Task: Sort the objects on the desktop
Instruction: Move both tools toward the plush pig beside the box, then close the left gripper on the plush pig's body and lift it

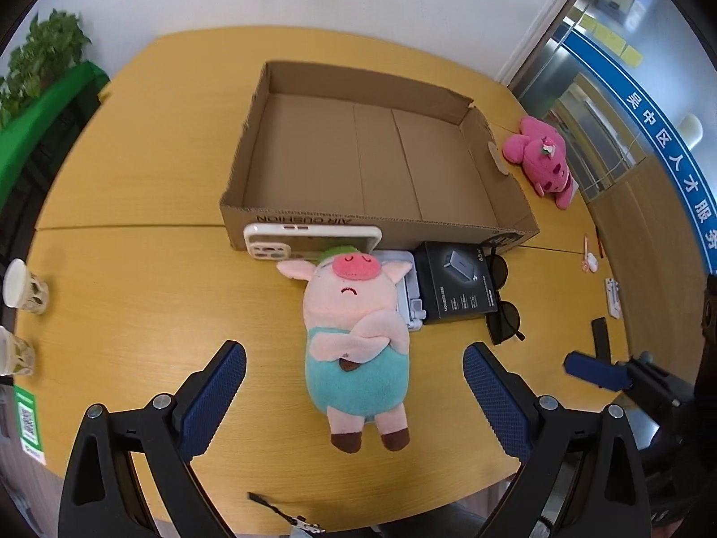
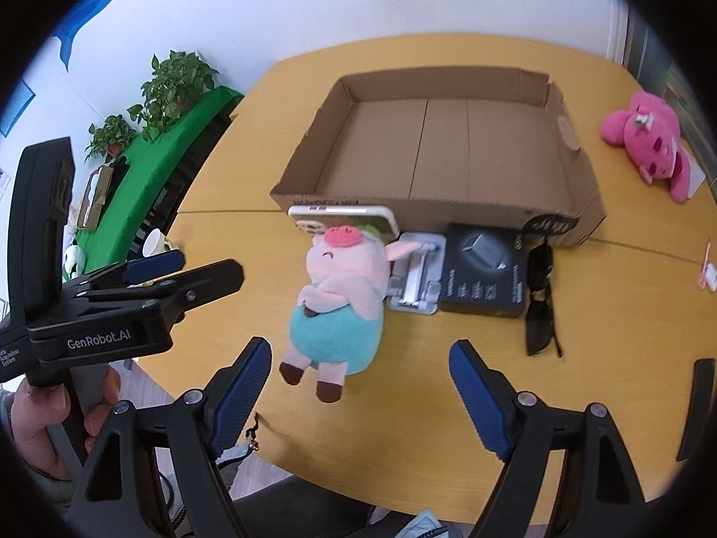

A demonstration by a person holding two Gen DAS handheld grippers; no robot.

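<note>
The plush pig (image 1: 356, 345) lies on its back on the yellow table (image 1: 134, 296), just ahead of the left gripper (image 1: 354, 396), whose blue-padded fingers stand wide apart to either side of the toy's legs without touching it. The right gripper (image 2: 360, 396) hangs a little to the pig's right, its jaws spread wide with nothing between them. The pig's head rests against a white phone (image 1: 312, 242) that leans on the front wall of an open cardboard box (image 1: 372, 224); beside the pig lie a pale folding stand (image 1: 414, 300), a black charger box (image 1: 457, 284) and dark sunglasses (image 1: 504, 309). A pink plush (image 1: 540, 159) lies well apart, right of the box. Paper cups (image 1: 22, 289) stand at the table's left edge; potted plants (image 2: 177, 85) sit by the white wall. The pig is pale pink with teal overalls, folded arms, brown hooves and a green cap.
</note>
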